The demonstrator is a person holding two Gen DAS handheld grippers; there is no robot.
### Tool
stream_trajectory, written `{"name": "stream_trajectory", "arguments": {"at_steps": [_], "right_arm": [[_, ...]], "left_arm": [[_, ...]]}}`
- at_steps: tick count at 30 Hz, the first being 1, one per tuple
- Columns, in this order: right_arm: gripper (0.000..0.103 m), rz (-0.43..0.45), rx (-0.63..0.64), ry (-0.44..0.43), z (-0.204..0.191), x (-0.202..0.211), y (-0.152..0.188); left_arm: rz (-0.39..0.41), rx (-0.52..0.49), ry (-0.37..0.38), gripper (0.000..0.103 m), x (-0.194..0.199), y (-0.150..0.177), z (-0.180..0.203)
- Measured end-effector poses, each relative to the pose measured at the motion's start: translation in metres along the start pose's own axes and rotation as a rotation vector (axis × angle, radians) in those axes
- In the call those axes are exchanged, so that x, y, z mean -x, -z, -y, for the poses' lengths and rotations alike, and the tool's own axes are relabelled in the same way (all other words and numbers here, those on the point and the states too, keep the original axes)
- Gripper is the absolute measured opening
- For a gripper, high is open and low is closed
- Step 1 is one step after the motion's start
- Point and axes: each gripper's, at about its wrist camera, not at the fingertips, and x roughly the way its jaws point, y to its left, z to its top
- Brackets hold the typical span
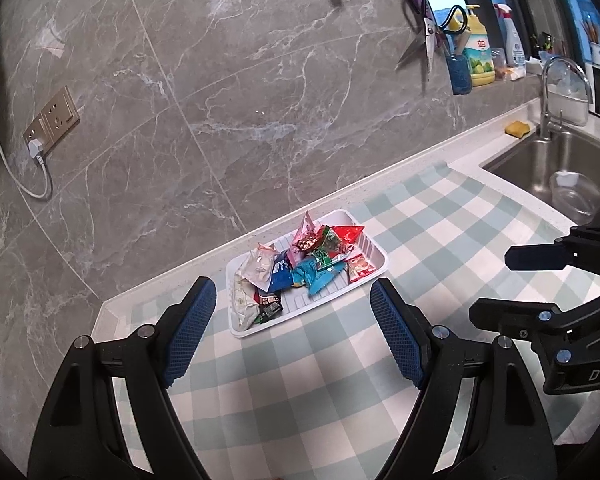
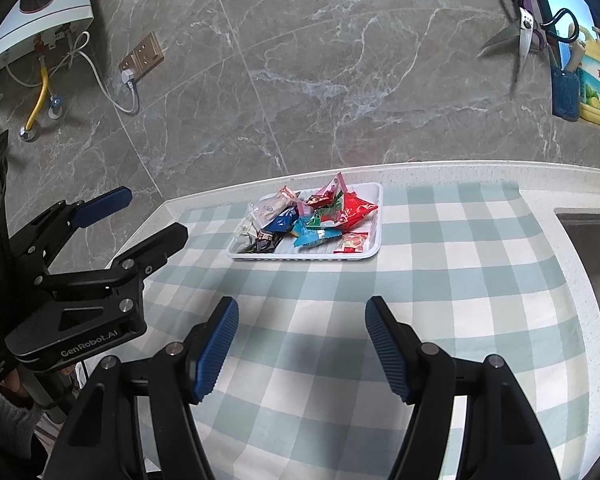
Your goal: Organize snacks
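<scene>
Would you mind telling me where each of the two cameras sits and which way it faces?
Left wrist: on the left gripper, looking over the checked cloth at the snack tray; right gripper at its right edge.
Right wrist: on the right gripper, facing the same tray squarely; left gripper at its left.
Shared: tray, cloth, marble wall, scissors.

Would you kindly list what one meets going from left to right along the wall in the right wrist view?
Water heater → yellow hose → wall socket → hanging scissors → blue holder → yellow detergent bottle.
</scene>
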Motion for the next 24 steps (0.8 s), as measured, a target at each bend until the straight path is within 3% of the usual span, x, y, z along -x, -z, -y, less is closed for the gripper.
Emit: {"name": "stream_trajectory", "arguments": {"at_steps": [24], "right_arm": [[0.070, -0.005, -0.021, -0.001, 0.003, -0.002, 0.001]], "left_arm": [[-0.051, 0.080, 0.031, 0.079, -0.012, -0.003, -0.009]]}}
